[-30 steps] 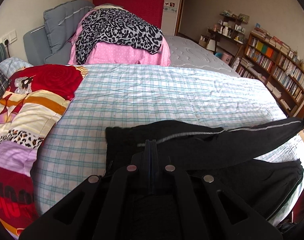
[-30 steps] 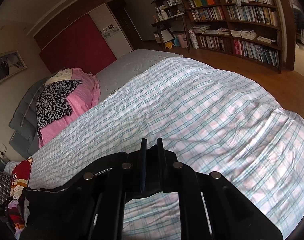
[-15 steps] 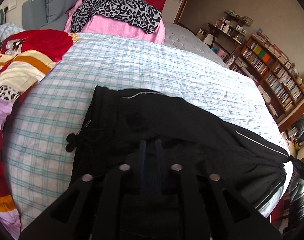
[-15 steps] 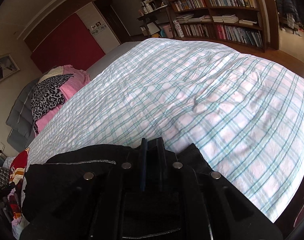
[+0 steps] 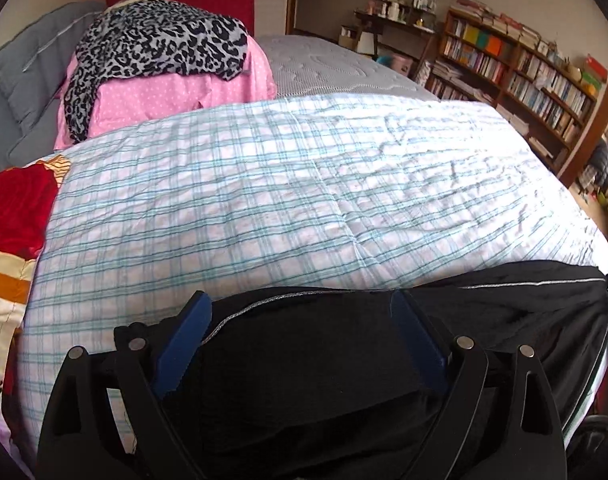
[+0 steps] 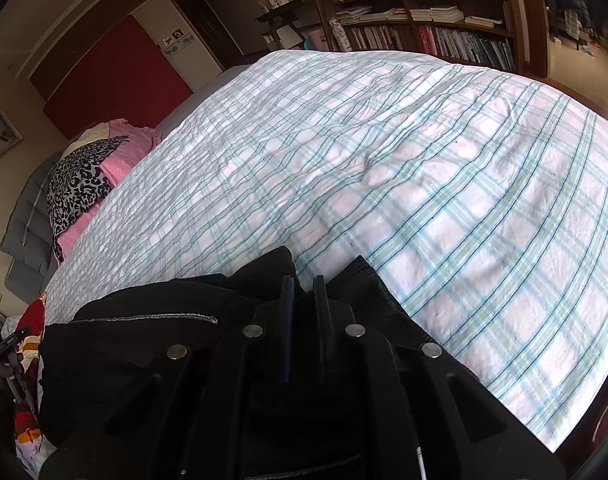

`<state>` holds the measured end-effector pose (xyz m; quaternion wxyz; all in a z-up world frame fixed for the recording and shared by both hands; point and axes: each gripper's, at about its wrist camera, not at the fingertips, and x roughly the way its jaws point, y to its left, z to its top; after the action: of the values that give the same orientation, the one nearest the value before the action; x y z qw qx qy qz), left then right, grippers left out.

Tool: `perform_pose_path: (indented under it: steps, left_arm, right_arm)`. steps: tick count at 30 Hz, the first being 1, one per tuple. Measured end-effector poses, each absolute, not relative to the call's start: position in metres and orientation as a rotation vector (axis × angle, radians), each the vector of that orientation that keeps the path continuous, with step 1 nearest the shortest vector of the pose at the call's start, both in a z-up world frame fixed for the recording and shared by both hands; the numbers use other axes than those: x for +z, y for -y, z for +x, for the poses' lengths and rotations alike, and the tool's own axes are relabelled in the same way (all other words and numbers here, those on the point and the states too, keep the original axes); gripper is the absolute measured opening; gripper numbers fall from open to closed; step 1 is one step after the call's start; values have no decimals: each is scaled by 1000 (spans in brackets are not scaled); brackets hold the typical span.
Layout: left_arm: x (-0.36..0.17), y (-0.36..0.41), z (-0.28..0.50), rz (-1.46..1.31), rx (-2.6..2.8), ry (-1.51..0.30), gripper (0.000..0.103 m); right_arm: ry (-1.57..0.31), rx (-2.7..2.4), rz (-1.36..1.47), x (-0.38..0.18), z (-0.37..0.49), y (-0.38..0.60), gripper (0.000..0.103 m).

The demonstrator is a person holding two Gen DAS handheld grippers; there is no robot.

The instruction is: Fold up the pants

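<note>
The black pants lie along the near edge of the bed's plaid sheet. The left gripper is spread wide over them, holding nothing. The right gripper pinches a fold of the pants.

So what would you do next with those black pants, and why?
Probably open the right gripper and let go. The left gripper is wide open over the black pants, which lie flat on the plaid bedcover, while the right one is closed on the fabric.

Black pants (blue-checked bedspread)
</note>
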<state>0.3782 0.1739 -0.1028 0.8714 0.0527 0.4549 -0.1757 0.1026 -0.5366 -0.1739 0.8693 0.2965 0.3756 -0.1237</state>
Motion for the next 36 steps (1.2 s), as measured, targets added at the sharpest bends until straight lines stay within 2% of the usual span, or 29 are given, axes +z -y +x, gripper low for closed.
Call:
perform_pose_path:
  steps: [4, 7, 14, 19, 27, 34, 36]
  left_arm:
    - [-124, -172, 401, 177, -352, -1034, 90]
    - [-121, -188, 402, 137, -340, -1024, 90]
    - [-98, -263, 393, -169, -236, -1037, 90]
    - [-106, -304, 392, -346, -152, -1087, 90]
    - [-135, -308, 403, -425, -115, -1167, 90]
    - [-137, -300, 409, -441, -168, -1180, 89]
    - [-136, -300, 408, -438, -188, -1180, 85]
  right_arm:
    - [-803, -277, 619, -178, 108, 538, 9]
    - [-812, -285, 621, -181, 113, 539, 9]
    - [-822, -300, 622, -185, 120, 539, 9]
    - [-823, -307, 618, -184, 120, 537, 9]
    - [-830, -314, 606, -182, 120, 536, 9]
    - [-833, -322, 602, -182, 122, 535, 9]
    - [-835, -322, 599, -182, 123, 535, 9]
